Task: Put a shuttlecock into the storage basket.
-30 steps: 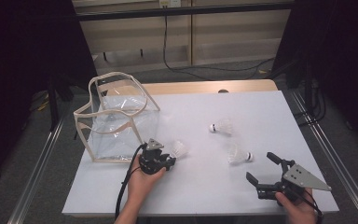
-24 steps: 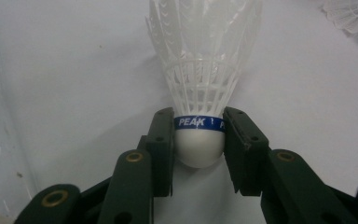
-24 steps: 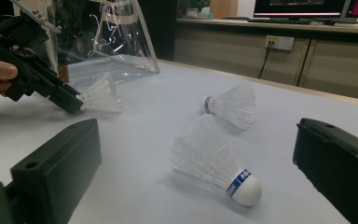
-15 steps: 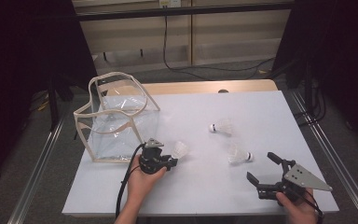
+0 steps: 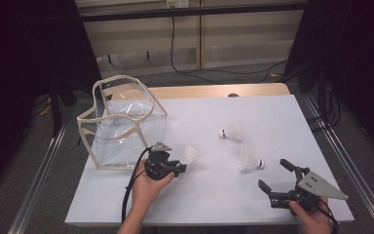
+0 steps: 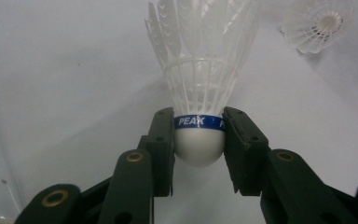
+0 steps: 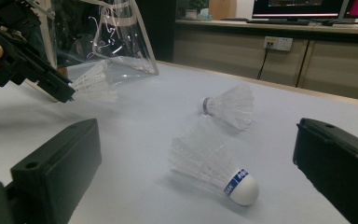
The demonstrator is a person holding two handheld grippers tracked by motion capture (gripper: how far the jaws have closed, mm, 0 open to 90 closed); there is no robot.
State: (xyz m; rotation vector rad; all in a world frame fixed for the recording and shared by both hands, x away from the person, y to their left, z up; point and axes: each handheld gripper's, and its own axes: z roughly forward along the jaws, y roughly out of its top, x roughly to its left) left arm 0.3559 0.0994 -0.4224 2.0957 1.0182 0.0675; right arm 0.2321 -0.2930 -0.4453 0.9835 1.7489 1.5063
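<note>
My L gripper (image 5: 177, 168) sits low over the table, jaws clamped on a shuttlecock's (image 6: 199, 140) cork base, L hand (image 5: 146, 183) wrapped round the body. R gripper (image 5: 275, 176) near the table's front edge, jaws wide apart, nothing between them.

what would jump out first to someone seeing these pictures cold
The white feathered shuttlecock with a blue band stands out, its rounded cork pinched between the black jaws of the left gripper near the table's front left. Just behind it stands a clear plastic bag with cream trim, mouth open. Two more white shuttlecocks lie on the pale grey table, ahead of the open right gripper.
</note>
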